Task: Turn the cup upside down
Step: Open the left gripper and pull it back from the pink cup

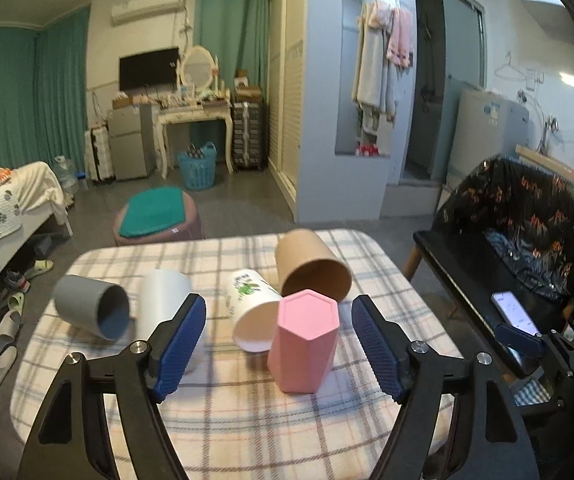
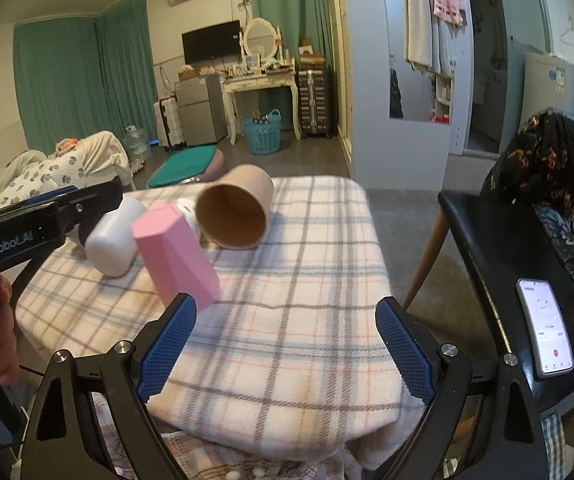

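A pink hexagonal cup [image 1: 303,340] stands upside down on the plaid-covered table [image 1: 247,412], closed base up; it also shows in the right wrist view [image 2: 175,256]. My left gripper [image 1: 279,344] is open, its blue pads either side of the pink cup without touching it. A brown paper cup [image 1: 311,268] lies on its side behind it, mouth toward me [image 2: 233,214]. A white printed cup [image 1: 251,312], a plain white cup [image 1: 163,300] and a grey cup [image 1: 91,306] also lie on their sides. My right gripper [image 2: 287,344] is open and empty over the table's near edge.
A black chair [image 2: 527,264] with a lit phone [image 2: 545,326] on it stands right of the table. The left gripper's body [image 2: 39,224] reaches in from the left in the right wrist view. A bed [image 1: 3,216] and slippers [image 1: 3,344] lie to the left.
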`<state>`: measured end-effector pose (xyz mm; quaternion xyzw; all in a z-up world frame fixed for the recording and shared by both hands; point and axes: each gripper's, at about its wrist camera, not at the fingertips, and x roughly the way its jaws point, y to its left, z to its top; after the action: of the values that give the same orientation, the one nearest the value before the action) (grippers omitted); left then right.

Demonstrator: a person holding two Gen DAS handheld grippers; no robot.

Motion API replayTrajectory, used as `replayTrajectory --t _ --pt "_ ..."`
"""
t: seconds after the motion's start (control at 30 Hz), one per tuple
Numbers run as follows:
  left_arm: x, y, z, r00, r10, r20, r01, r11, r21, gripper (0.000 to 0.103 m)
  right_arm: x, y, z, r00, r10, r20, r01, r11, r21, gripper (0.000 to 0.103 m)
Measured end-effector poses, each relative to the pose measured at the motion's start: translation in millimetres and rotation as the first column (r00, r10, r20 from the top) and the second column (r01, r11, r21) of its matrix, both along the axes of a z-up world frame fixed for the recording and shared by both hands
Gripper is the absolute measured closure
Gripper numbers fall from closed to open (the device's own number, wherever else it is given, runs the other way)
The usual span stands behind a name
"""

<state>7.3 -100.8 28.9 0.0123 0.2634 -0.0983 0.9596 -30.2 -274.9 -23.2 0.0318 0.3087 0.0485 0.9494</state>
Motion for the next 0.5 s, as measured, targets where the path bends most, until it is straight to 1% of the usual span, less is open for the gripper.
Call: replayTrajectory --t 0.17,0.3,0.47,0.5 --pt "-32.9 22.6 1.0 0.997 0.044 0.055 -0.044 0.999 -0.015 0.019 -18.9 12.5 12.2 0.998 0.017 0.057 -0.016 1.0 -0.018 0.012" --pt "-52.8 37.4 -7.8 0.993 0.086 0.079 -0.084 0.996 -0.023 0.015 -30.1 23.5 13.8 0.996 0.024 0.084 -0.022 0.999 -0.026 0.012" --pt "-66.6 57.1 -27.8 0.988 0.138 0.067 -0.135 0.99 -0.049 0.015 -38.4 37.1 12.2 0.992 0.044 0.116 -0.041 0.999 -0.033 0.012" --pt "-68.3 60.9 -32.4 0.987 0.147 0.063 -0.143 0.988 -0.055 0.014 -40.0 39.6 11.7 0.991 0.043 0.126 -0.039 0.999 -0.037 0.009"
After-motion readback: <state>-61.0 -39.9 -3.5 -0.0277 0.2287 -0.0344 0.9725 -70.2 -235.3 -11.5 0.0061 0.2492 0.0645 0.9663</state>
